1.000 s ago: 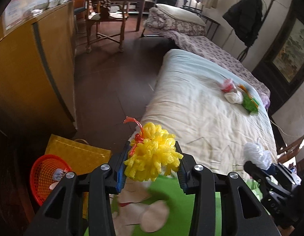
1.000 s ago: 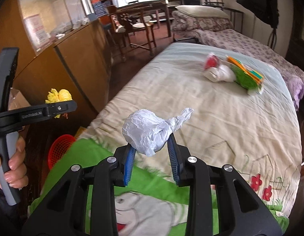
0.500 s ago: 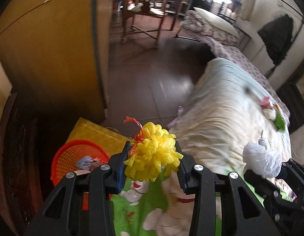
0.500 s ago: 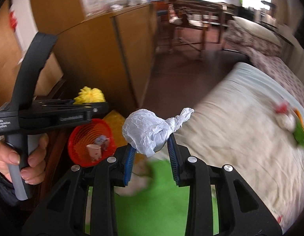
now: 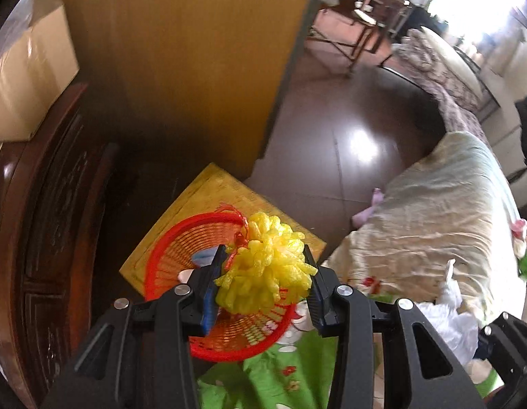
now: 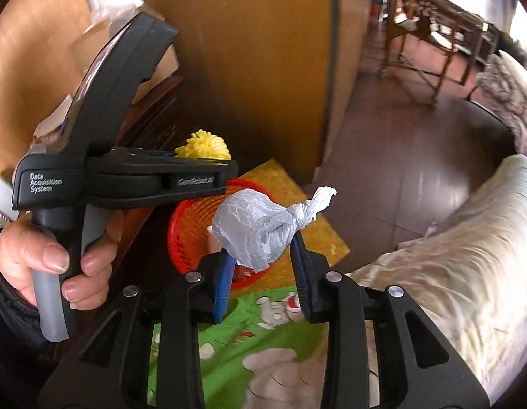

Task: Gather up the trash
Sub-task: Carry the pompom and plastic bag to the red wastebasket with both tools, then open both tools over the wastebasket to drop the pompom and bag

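My left gripper (image 5: pixel 265 272) is shut on a yellow foam-net ball (image 5: pixel 265 267) with a red tie, held right above the red mesh basket (image 5: pixel 181 242). My right gripper (image 6: pixel 261 255) is shut on a knotted white plastic bag (image 6: pixel 256 226), hanging over the near rim of the same red basket (image 6: pixel 188 218). The basket stands on the floor on a yellow mat (image 5: pixel 209 194) and holds a few scraps. In the right wrist view the left gripper (image 6: pixel 209 160) and the hand (image 6: pixel 42 259) holding it are at the left, with the yellow ball (image 6: pixel 204 145) at its tip.
A tall wooden cabinet (image 5: pixel 195 51) stands behind the basket, with dark carved furniture (image 5: pixel 52 221) and a cardboard box (image 5: pixel 28 68) to its left. The bed (image 5: pixel 440 211) with a green cartoon blanket (image 6: pixel 229 347) lies on the right. Dark floor (image 5: pixel 348 119) runs between, with a chair (image 6: pixel 420 34) further back.
Both grippers swung left from over the bed toward the red basket, each keeping its load. The basket now lies directly under the yellow ball and the white bag.
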`<act>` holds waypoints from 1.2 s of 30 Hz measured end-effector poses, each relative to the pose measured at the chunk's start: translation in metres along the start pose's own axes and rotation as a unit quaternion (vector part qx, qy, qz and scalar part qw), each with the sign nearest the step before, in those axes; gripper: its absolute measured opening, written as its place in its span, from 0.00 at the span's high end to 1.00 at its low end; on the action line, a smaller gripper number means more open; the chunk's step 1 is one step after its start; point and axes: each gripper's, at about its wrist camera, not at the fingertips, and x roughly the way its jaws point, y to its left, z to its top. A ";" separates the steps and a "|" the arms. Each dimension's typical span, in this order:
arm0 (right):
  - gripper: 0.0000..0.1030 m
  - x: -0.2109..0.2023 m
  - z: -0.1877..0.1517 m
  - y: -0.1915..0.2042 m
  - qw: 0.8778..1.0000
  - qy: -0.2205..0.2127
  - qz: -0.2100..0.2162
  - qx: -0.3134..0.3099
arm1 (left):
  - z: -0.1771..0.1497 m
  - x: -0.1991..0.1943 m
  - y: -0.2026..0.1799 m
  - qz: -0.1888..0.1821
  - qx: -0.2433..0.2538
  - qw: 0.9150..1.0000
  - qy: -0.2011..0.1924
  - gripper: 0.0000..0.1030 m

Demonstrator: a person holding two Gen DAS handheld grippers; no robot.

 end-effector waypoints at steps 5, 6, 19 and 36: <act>0.68 0.031 0.011 0.017 0.999 0.036 0.017 -0.008 | 0.001 0.014 0.028 0.012 -0.022 1.000 0.014 0.59; 0.68 0.036 0.013 0.018 0.999 0.042 0.019 -0.008 | 0.000 0.017 0.031 0.014 -0.024 0.999 0.017 0.59; 0.54 0.077 0.010 0.027 0.998 0.063 0.028 0.005 | 0.002 0.046 0.057 0.033 -0.059 0.997 0.036 0.47; 0.48 0.070 0.008 -0.001 0.996 0.043 0.039 0.060 | 0.003 0.034 0.055 0.035 -0.060 0.997 0.032 0.43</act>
